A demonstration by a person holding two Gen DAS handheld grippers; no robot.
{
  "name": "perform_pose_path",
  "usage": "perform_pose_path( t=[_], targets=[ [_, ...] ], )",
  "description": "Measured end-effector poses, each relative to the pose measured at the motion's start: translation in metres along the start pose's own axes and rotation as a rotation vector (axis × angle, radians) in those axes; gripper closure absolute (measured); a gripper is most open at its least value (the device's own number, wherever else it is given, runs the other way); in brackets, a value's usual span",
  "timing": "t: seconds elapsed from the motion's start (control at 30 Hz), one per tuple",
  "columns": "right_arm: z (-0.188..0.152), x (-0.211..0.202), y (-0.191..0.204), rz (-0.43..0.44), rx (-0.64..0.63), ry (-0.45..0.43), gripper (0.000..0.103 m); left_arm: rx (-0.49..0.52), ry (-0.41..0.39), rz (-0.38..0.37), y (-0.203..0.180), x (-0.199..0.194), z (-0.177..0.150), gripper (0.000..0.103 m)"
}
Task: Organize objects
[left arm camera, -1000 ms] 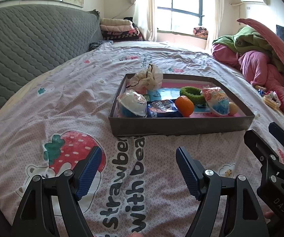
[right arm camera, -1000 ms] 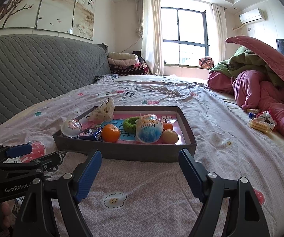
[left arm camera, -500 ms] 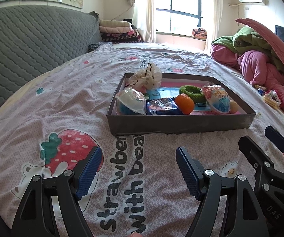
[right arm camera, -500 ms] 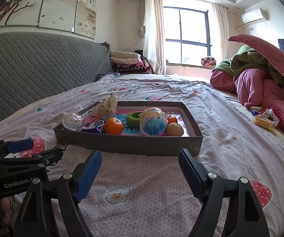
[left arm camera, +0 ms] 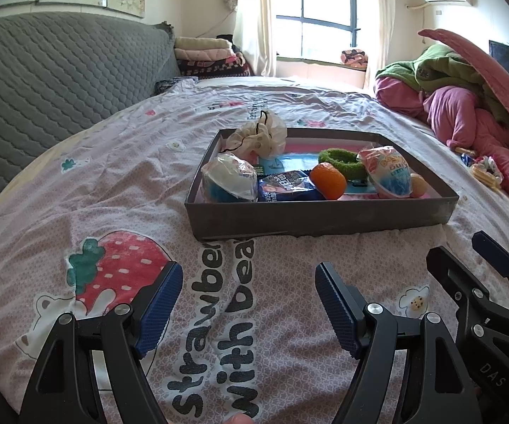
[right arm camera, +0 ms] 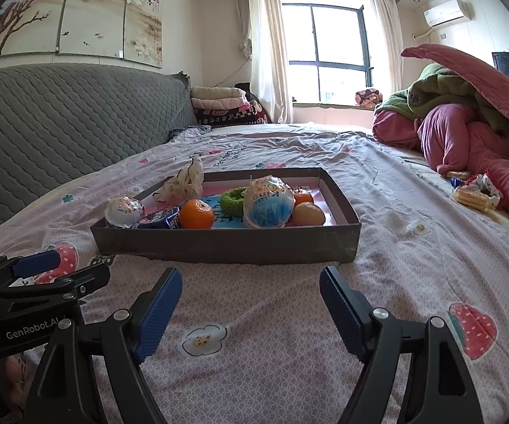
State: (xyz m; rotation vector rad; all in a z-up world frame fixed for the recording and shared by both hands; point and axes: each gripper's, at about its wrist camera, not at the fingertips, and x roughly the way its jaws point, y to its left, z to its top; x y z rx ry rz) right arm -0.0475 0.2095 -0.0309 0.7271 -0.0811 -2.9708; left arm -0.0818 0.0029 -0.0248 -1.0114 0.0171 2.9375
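The dark shallow box (left arm camera: 320,217) sits on the strawberry-print bedspread (left arm camera: 113,183) in the middle of the left wrist view, above and a little right of the left claw (left arm camera: 247,304), whose blue-padded fingers stand spread wide and empty at the bottom of the frame, well apart from the box. In the right wrist view the box (right arm camera: 226,243) lies centre frame, directly above the right claw (right arm camera: 251,305), which is likewise spread and holds nothing, its tips near the box's front wall but not touching. Inside the box, the left view shows a white drawstring pouch (left arm camera: 258,136) at the upper left corner, a round wrapped ball (left arm camera: 229,182), a blue snack packet (left arm camera: 284,186), an orange (left arm camera: 328,181), a green ring (left arm camera: 341,162) and a wrapped egg-shaped toy (left arm camera: 388,172). The right view adds a second small orange (right arm camera: 303,198) and a pale round fruit (right arm camera: 308,215) beside the egg toy, which the left view mostly hides. Each view catches the other claw at its lower edge. A pile of pink and green bedding (right arm camera: 466,123) fills the right side.
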Motion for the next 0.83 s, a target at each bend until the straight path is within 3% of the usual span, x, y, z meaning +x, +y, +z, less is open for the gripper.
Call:
perform_pose_path(
  t=[0.83],
  targets=[
    [-0.005, 0.011, 0.002, 0.005, -0.014, 0.049, 0.023, -0.012, 0.026, -0.018, 0.004, 0.012, -0.006, 0.025]
  ],
)
